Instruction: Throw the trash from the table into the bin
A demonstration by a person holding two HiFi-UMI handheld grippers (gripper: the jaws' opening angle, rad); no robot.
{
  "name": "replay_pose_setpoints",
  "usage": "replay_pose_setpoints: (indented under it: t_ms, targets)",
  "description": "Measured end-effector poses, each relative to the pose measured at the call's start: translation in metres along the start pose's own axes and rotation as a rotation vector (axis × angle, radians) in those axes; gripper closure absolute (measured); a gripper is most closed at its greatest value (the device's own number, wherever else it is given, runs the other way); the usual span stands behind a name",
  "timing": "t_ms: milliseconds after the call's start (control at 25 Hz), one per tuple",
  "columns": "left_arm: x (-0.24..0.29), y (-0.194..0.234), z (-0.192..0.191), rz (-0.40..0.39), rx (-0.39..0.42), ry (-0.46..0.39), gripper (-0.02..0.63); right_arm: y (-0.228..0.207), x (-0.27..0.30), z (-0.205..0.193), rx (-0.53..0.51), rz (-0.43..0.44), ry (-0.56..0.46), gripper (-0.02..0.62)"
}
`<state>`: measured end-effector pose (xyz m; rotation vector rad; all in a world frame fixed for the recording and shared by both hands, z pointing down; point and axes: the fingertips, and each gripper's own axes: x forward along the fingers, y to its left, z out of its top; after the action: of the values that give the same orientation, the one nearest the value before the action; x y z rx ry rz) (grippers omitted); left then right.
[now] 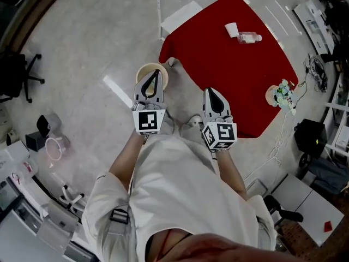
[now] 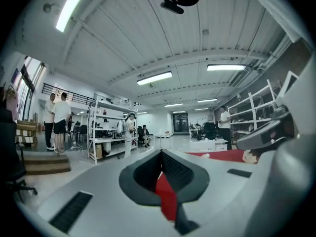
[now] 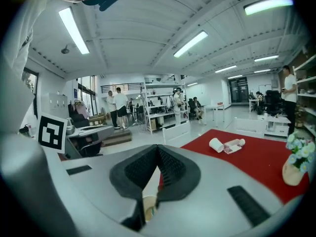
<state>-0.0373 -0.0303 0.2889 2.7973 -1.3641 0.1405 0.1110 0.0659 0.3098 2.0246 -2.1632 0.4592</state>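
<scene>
While both grippers hang off the near edge of the red worktop, the trash lies at the worktop's far side. It is a white paper cup on its side and a clear plastic bottle lying down just beside it; touching or not, cannot tell. The left gripper has its jaws pressed together with nothing between them. The right gripper is the same, closed and empty. The round cream bin stands on the floor just off the worktop corner nearest the left gripper. A flower vase sits at the worktop's right edge, well apart from the trash.

Handling, judged:
- Both pieces look light and thin-walled, so they should crush under a hard squeeze.
- The cup is probably best pinched across its wall near the rim.
- The bottle looks smooth and likely to roll, so take it across mid-body.

Writing: the bottle's label is too small to read, the cup looks plain, and the gripper cubes carry only square marker patterns
</scene>
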Motion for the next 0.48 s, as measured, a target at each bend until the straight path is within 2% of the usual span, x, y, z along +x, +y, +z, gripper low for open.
replay_pose_setpoints:
  t_ms: [200, 320, 480]
  targets:
    - [-0.025, -0.005, 0.037, 0.037, -0.028, -0.037, 0.600, 0.008, -0.013, 0.035, -0.043, 0.063, -0.076, 0.589]
    - [-0.037, -0.017, 0.063, 0.041, -0.010, -0.081, 0.601, 0.017, -0.021, 0.049, -0.053, 0.114, -0.109, 0.588]
    - [-0.057, -0.023, 0.096, 0.086, 0.002, -0.136, 0.600, 0.026, -0.027, 0.062, -0.046, 0.176, -0.144, 0.588]
